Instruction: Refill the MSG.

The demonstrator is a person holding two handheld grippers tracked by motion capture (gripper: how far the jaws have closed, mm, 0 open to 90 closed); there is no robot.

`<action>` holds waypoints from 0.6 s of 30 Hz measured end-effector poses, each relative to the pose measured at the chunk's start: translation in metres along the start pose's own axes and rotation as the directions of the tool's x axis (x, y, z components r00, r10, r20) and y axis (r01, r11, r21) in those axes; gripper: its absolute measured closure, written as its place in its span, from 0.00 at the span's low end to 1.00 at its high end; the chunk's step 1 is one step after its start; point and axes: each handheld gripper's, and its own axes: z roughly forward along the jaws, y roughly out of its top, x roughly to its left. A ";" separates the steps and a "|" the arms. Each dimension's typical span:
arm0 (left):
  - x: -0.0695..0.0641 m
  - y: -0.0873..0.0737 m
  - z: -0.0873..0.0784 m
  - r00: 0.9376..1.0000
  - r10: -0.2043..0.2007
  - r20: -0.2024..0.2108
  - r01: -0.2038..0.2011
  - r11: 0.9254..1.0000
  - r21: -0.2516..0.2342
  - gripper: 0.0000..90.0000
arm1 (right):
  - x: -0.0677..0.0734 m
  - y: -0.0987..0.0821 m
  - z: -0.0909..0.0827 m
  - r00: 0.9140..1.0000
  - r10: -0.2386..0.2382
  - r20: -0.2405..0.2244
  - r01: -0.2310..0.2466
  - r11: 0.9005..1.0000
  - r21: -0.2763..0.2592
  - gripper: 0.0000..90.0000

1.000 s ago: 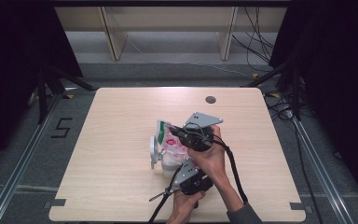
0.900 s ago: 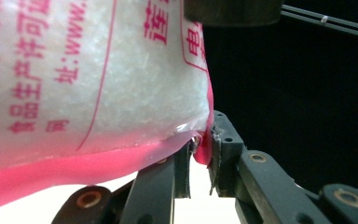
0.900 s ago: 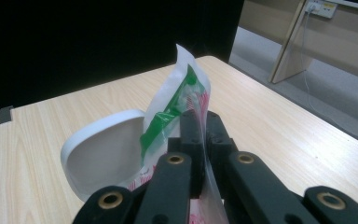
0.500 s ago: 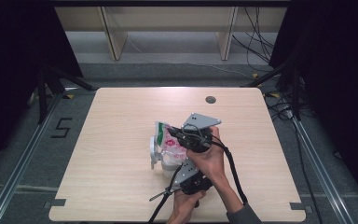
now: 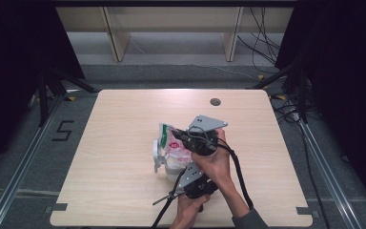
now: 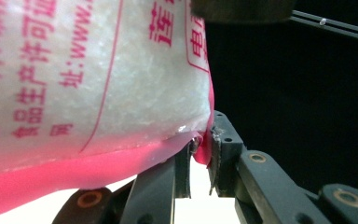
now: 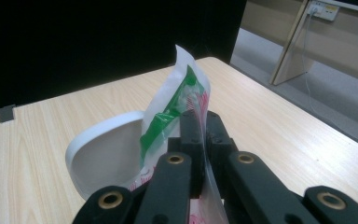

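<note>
A clear bag of white grains [image 5: 173, 142], printed in red with a green strip at its top, is held tilted over a white cup [image 5: 159, 156] near the middle of the table. My right gripper [image 5: 185, 136], under a grey three-cornered plate, is shut on the bag [image 7: 186, 93] just below the green strip; the cup's [image 7: 103, 150] open mouth lies beyond. My left gripper [image 5: 183, 167], nearer the person, is shut on the pink bottom seam of the bag [image 6: 98, 88], at its corner, where the left gripper [image 6: 200, 150] pinches the film.
The wooden table [image 5: 124, 114] has a round cable hole [image 5: 215, 101] near its far edge. Cables trail from both grippers toward the front edge. Wooden shelf legs [image 5: 116, 40] stand on the floor beyond, and black stand legs [image 5: 52, 86] to the left.
</note>
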 end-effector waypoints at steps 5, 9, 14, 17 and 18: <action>0.001 0.000 -0.001 1.000 0.000 -0.008 0.000 1.000 0.007 0.89 | 0.000 -0.001 0.002 1.000 -0.009 -0.008 0.009 1.000 -0.010 0.99; 0.001 -0.003 0.000 1.000 0.005 -0.004 -0.005 1.000 0.011 0.89 | -0.002 -0.001 -0.002 1.000 0.003 -0.001 -0.003 1.000 0.002 1.00; 0.004 -0.005 0.001 1.000 0.003 0.007 -0.003 1.000 0.002 0.89 | -0.004 -0.001 -0.004 1.000 0.001 -0.006 -0.001 1.000 -0.008 1.00; 0.003 -0.005 -0.001 1.000 0.004 -0.008 -0.004 1.000 0.025 0.89 | -0.005 0.000 -0.007 1.000 0.018 -0.016 -0.018 1.000 -0.017 1.00; 0.004 -0.005 -0.001 1.000 0.012 -0.009 -0.011 0.999 0.036 0.88 | -0.005 0.000 -0.008 1.000 0.011 -0.015 -0.011 1.000 -0.010 1.00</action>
